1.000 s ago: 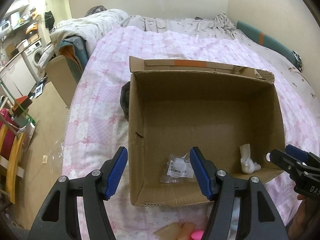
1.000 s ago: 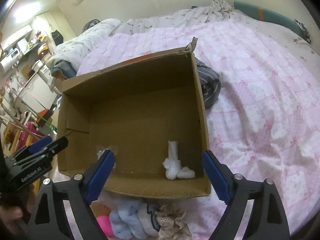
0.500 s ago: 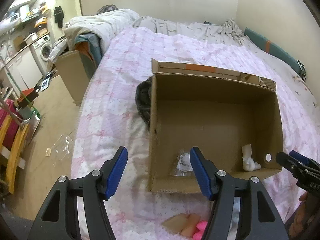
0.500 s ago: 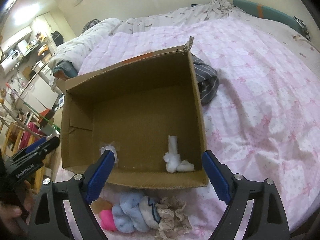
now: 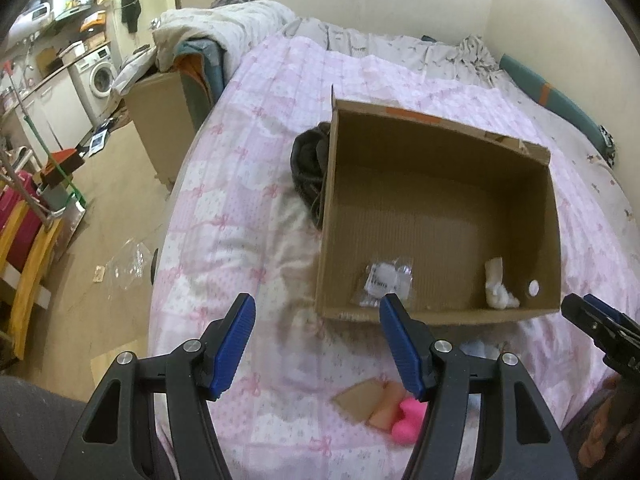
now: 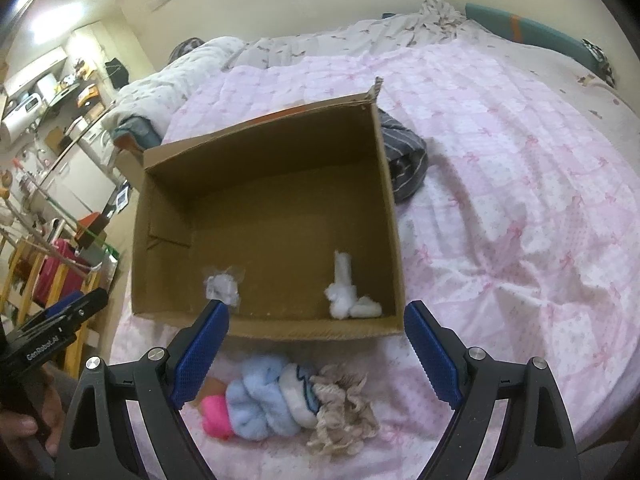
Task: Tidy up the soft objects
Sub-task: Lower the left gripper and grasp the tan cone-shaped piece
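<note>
While both grippers hang over the near edge of the bed (image 6: 520,184), nothing is held: the left gripper (image 5: 316,346) has its blue pads apart with only quilt between them, and the right gripper (image 6: 316,354) is spread wide and empty above the sock pile. Cardboard box (image 6: 268,216) sits mid-frame on the pink quilt, open top, with a white sock (image 6: 348,292) in its lower right corner and a small plastic packet (image 5: 382,278) at lower centre. Soft items not yet boxed lie just below the box's near wall: a light blue sock bundle (image 6: 260,404), a pink rolled sock (image 6: 214,416) at its left, a white sock with blue trim (image 6: 298,398) and a beige lacy piece (image 6: 344,412) at its right, all touching. Likely next step is a grab from this pile. Risks: the clump is tangled, so a pinch may lift two pieces or drag lace along; a shallow pinch on fluffy fabric could slip and drop it short of the box; the near wall is close, so a low carry could catch the rim and shove the light box across the quilt. A dark striped garment (image 6: 404,160) lies against the box's right side, upper right.
</note>
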`<state>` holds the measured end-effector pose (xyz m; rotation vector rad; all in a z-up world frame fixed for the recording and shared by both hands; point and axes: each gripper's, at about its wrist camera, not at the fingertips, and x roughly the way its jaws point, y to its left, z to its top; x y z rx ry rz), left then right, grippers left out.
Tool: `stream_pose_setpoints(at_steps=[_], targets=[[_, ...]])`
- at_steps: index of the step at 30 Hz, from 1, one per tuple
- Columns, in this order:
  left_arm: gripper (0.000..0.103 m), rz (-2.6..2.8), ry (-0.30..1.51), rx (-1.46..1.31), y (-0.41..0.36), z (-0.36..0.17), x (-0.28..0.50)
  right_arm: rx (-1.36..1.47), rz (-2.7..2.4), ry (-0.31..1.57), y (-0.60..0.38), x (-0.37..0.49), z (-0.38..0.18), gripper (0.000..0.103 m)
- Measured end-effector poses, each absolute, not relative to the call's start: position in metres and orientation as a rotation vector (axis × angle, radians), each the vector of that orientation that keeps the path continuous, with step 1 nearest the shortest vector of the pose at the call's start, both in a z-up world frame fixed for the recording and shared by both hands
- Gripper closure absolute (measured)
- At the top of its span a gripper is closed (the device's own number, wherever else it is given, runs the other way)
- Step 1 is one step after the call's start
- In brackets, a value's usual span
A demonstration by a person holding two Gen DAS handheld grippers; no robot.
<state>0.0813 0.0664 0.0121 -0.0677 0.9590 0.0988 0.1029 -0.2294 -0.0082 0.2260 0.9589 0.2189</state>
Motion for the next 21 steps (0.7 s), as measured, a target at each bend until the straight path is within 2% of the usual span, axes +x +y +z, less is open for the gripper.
stream_pose_setpoints(at_steps=[6,7,9,16,20,21], targets=[[0.04,0.076,1.001,-0.053,0.061,0.003,0.072,0.185,0.245,0.98,-0.219,0.085,-0.009,0.008],[0.032,0.066,1.008,-0.059,0.061,0.001,0.071,0.189,0.246,0.981,-0.219,0.082,-0.009,0.008],[0.027,0.049,1.022,-0.074,0.062,-0.002,0.07,0.208,0.255,0.981,-0.221,0.076,-0.008,0.008],[0.027,0.056,1.118,-0.163,0.074,-0.022,0.079,0.302,0.214,0.994,-0.239,0.073,-0.012,0.008],[0.028,0.008,1.258,-0.233,0.072,-0.055,0.087,0.337,0.201,1.027,-0.243,0.077,-0.02,0.008],[0.031,0.003,1.286,-0.245,0.071,-0.063,0.089,0.338,0.2,1.034,-0.243,0.078,-0.021,0.008]])
